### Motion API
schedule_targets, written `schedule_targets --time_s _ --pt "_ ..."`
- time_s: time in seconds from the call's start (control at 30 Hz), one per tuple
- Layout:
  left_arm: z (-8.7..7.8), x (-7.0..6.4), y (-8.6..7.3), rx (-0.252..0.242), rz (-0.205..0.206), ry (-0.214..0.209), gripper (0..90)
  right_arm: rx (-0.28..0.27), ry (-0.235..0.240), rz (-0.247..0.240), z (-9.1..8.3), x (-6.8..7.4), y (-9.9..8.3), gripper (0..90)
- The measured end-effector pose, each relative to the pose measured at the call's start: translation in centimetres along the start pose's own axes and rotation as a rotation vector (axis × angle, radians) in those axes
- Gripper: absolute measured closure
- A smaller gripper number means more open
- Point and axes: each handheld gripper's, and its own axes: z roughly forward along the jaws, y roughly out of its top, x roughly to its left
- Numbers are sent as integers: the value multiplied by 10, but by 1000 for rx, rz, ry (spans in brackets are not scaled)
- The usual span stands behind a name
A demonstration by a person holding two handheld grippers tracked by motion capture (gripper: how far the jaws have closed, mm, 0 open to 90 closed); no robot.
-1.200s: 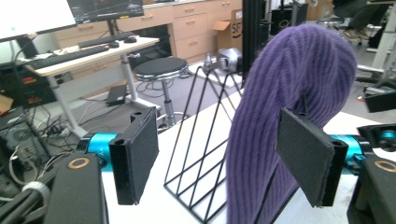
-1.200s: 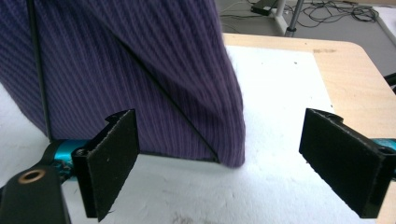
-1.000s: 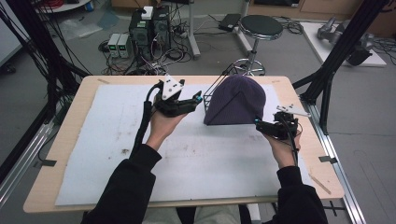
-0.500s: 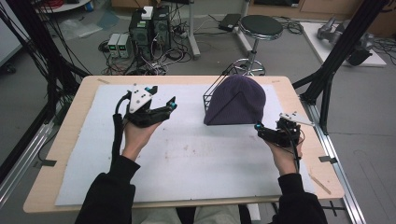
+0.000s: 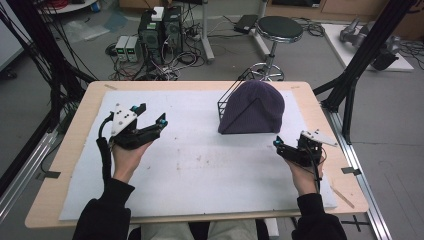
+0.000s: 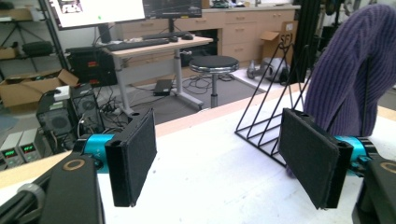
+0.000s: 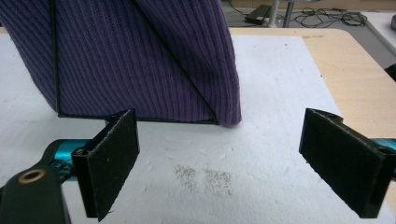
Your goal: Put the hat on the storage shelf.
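A purple knit beanie point(image 5: 252, 107) is draped over a black wire rack point(image 5: 227, 97) at the back right of the white mat point(image 5: 200, 175). My left gripper point(image 5: 151, 114) hovers open over the mat's left side, well apart from the beanie. In the left gripper view the beanie point(image 6: 355, 70) and rack point(image 6: 266, 126) stand ahead on the right, beyond the open left gripper point(image 6: 224, 163). My right gripper point(image 5: 287, 142) is open just in front of the beanie's right corner. In the right gripper view the beanie point(image 7: 140, 56) rises close ahead of the open right gripper point(image 7: 233, 163), nothing between its jaws.
The mat lies on a wooden table point(image 5: 75, 150). Black frame posts point(image 5: 360, 75) stand at the table's right, and more at its left. Behind the table are a stool point(image 5: 279, 30), computer cases point(image 5: 160, 25) and cables on the floor.
My left gripper has drawn away from the rack, moving left and toward the person. My right gripper has shifted slightly nearer the person. Beanie and rack stay put.
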Motion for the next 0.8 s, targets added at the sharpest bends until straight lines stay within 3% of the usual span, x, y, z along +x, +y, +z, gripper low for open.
schedule_targets --time_s 0.17,0.5,0.67,0.8 --pt "-10 6 -12 11 -9 26 273 -14 -4 2 -3 0 -5 115" --pt "-29 15 -44 -11 -28 98 258 -58 -19 18 -6 -1 -12 115" --pt "-39 18 -61 -24 -53 146 258 -132 -48 18 -11 3 -17 115" --pt "-51 23 -70 -35 -55 212 258 -208 -68 7 -16 5 -20 115"
